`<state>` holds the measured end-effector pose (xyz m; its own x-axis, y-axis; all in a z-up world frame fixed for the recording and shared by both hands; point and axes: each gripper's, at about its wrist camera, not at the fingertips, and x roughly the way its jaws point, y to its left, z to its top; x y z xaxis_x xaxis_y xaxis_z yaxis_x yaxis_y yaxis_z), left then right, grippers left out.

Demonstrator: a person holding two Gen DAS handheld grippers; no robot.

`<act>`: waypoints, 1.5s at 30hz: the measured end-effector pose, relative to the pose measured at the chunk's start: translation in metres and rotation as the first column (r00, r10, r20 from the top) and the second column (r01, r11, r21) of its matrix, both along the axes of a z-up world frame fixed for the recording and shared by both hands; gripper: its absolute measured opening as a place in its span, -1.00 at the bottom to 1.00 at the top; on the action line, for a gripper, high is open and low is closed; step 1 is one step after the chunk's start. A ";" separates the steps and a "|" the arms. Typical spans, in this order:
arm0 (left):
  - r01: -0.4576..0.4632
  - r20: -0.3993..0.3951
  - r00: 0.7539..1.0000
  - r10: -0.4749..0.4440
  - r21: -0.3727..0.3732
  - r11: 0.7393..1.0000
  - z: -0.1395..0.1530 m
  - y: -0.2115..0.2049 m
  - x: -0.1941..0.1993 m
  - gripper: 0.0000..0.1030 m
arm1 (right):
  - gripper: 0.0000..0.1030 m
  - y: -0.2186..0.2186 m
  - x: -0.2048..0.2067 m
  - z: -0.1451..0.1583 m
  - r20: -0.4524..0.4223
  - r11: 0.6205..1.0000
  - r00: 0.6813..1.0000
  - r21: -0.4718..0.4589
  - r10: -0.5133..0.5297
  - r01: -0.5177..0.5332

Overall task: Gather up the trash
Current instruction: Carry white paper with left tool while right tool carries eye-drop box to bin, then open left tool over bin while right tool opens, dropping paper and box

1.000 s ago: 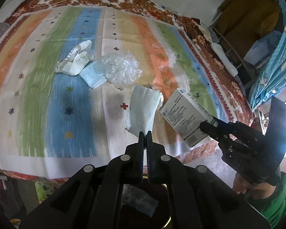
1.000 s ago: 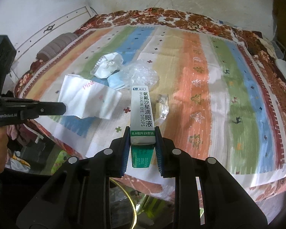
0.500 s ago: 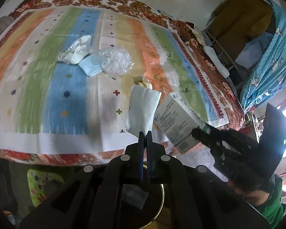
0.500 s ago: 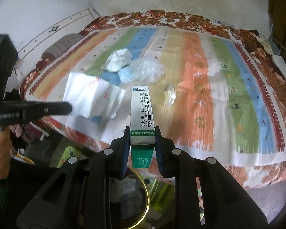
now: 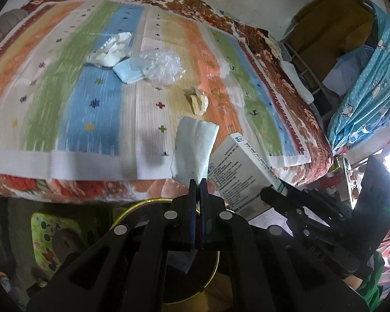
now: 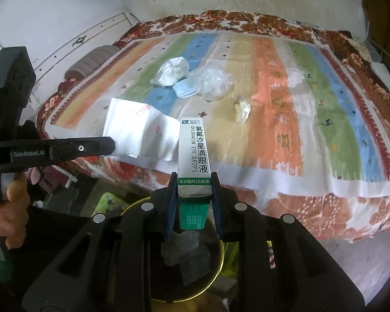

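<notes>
While your left gripper [image 5: 197, 182] has its jaws pinched tight on a white paper napkin [image 5: 193, 150], your right gripper [image 6: 193, 195] is clamped on an ofloxacin eye drops box [image 6: 193, 153]. Both are held off the bed's near edge, over a gold-rimmed bin [image 6: 218, 267] that has paper in it. Back on the striped bedspread [image 5: 96, 119], near the middle, you've got crumpled tissue [image 5: 109, 50], a blue face mask [image 5: 126, 74], a clear plastic bag [image 5: 161, 66] and a small wrapper [image 5: 197, 100].
</notes>
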<state>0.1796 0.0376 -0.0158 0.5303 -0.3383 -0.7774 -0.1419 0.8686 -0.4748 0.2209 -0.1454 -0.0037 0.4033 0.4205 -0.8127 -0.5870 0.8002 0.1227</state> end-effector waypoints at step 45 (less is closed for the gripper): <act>-0.105 -0.263 0.959 0.101 -0.001 0.994 -0.080 -0.029 -0.063 -0.97 | -0.54 -0.004 -0.062 -0.084 -0.270 0.993 0.963 -0.119 -0.024 -0.008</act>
